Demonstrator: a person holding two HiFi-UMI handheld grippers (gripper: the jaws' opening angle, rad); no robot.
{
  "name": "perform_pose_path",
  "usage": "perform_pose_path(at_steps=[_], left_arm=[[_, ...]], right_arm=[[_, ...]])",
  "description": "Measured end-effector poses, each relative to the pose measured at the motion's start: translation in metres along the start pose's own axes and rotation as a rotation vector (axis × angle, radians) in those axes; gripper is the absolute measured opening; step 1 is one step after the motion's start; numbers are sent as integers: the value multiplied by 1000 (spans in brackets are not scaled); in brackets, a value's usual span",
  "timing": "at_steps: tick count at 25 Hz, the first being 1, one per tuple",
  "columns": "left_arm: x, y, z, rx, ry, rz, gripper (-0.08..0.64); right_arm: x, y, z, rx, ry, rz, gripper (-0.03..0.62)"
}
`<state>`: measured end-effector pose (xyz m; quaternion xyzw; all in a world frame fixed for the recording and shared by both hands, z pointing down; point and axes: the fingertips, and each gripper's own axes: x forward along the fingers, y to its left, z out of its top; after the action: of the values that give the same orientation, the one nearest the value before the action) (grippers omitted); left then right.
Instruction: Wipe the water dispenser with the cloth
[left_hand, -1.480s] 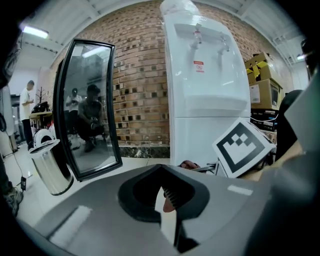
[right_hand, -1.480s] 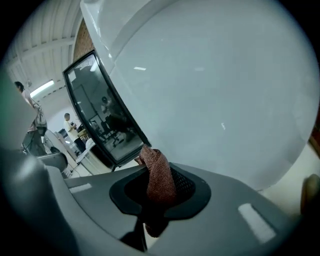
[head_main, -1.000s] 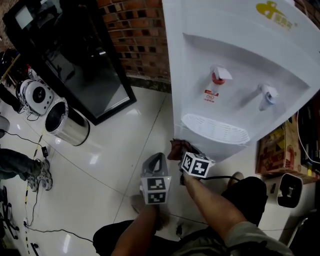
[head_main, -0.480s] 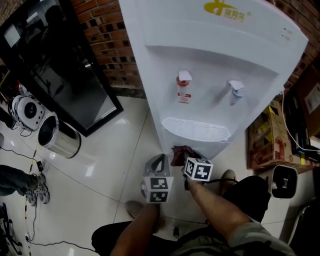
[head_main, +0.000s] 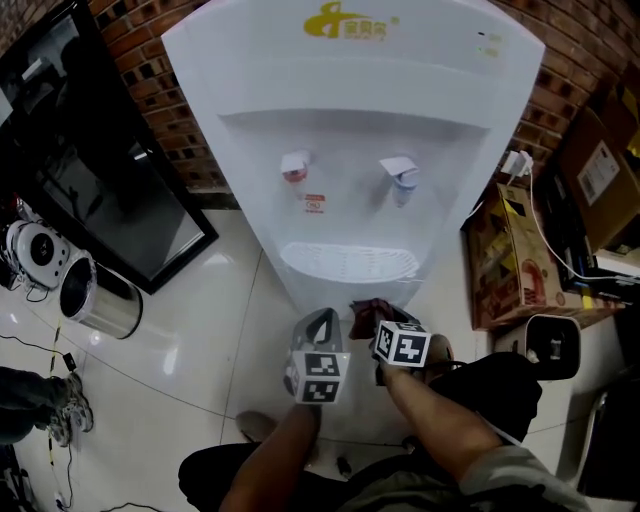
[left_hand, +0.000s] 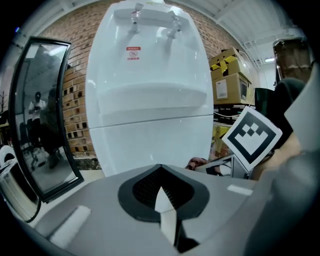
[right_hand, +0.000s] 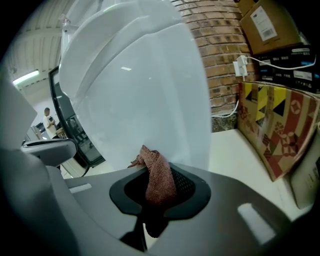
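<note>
The white water dispenser (head_main: 350, 110) stands against the brick wall, with a red tap (head_main: 295, 165), a blue tap (head_main: 402, 172) and a drip grille (head_main: 348, 262). My right gripper (head_main: 378, 318) is shut on a reddish-brown cloth (head_main: 370, 310), just below the grille and close to the dispenser's lower front panel. In the right gripper view the cloth (right_hand: 159, 182) bunches up between the jaws, right before the white panel (right_hand: 140, 90). My left gripper (head_main: 318, 325) hangs beside it on the left, shut and empty. The left gripper (left_hand: 161, 172) points at the dispenser's front (left_hand: 150, 100).
A black glass-door cabinet (head_main: 90, 180) and a steel bin (head_main: 95, 295) stand to the left. A printed cardboard box (head_main: 505, 265) and a small white appliance (head_main: 553, 345) sit to the right, with a cable and plug (head_main: 515, 165) on the wall. The floor is glossy tile (head_main: 200, 350).
Both grippers have shifted right along the dispenser's front, from its left lower corner to below the grille. The cloth stays in the right gripper.
</note>
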<state>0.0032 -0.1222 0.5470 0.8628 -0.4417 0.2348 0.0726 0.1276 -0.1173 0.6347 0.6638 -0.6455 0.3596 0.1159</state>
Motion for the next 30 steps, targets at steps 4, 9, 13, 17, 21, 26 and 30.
perform_pose_path(at_steps=[4,9,13,17,21,26,30], left_arm=[[8,-26,3,27,2,-47,0],[11,-44,3,44,12,-76,0],[13,-46,-5,36,30,-79,0],[13,-43,-18,21,52,-79,0],[10,-26,-33,10,72,-57,0],[-7,27,-52,-63,92,59,0],[-20,66,-71,-96,116,135,0]], right_arm=[[-14,-37,2,16,-1,-66,75],[-24,-71,5,30,-8,-137,75],[-27,-87,8,27,-22,-174,75],[-29,-90,3,20,-16,-183,75],[-19,-63,-13,-2,13,-128,75],[11,2,-37,-19,50,-3,77],[44,61,-51,-4,76,109,77]])
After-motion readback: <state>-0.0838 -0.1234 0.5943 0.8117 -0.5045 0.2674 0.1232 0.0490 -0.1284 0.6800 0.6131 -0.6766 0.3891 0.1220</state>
